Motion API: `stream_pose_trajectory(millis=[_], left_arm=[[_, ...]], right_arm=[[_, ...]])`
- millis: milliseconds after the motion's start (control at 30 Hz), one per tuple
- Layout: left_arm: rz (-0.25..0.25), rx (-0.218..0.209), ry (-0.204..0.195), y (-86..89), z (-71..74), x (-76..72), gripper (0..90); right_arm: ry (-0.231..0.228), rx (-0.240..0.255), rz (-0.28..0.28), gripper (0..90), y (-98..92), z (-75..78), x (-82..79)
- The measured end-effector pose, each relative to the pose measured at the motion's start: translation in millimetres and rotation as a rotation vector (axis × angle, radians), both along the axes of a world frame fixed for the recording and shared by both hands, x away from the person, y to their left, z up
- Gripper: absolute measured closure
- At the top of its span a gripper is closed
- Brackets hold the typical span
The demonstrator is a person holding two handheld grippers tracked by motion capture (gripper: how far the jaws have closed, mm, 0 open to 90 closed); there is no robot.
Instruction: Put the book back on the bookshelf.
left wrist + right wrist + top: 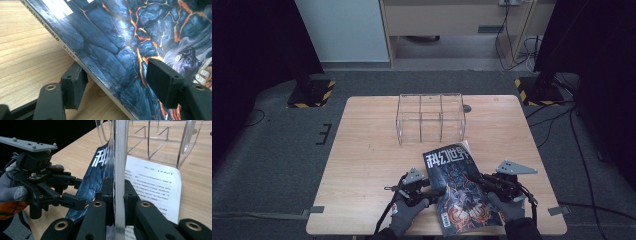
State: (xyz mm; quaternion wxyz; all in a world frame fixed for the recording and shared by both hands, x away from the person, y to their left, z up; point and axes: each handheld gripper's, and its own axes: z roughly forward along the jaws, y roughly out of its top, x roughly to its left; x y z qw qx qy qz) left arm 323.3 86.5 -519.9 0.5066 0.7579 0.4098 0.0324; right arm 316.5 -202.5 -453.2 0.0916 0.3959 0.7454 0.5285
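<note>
Magazine lies near the clear rack, pinched at one edge by the right tool; the left tool straddles its other edge, spread.

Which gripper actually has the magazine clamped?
The right gripper: its fingers are shut tight on the magazine pages' edge. The left gripper only straddles the spine edge, one finger under, one over the cover, gap visible.

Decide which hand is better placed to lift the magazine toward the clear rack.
Right: the right claw is shut on the dark lava-cover magazine's pages. The left claw straddles the spine edge, jaws apart, without pressing.
</note>
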Motion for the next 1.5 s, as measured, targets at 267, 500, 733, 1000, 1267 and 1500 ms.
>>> stream_pose_trajectory(millis=[267, 500, 733, 1000, 1267, 1500], left_arm=[[0.000, -0.017, -0.013, 0.5, 3.2, -2.2, 36.6], [-0.008, -0.047, -0.058, 0.9, 12.9, -4.0, 40.0], [0.000, -0.064, -0.087, 2.1, 18.7, -3.7, 40.6], [0.018, -0.067, -0.089, 2.2, 18.5, 6.2, 40.7], [0.014, -0.135, -0.069, 4.8, 16.7, 19.7, 39.2], [-0.002, -0.172, -0.060, 2.4, 18.4, 17.1, 38.8]], right_arm=[[-0.017, 0.009, -0.010, 83.6, -1.6, 0.3, -0.4], [-0.101, 0.050, -0.012, 83.7, -5.0, 9.1, -7.1], [-0.144, 0.080, -0.006, 83.7, -5.8, 12.4, -10.4], [-0.140, 0.086, 0.003, 83.7, -4.5, 12.5, -10.2], [-0.133, 0.079, 0.003, 83.7, -5.3, 11.4, -8.2], [-0.108, 0.057, -0.029, 83.6, -8.9, 6.1, -2.8]])
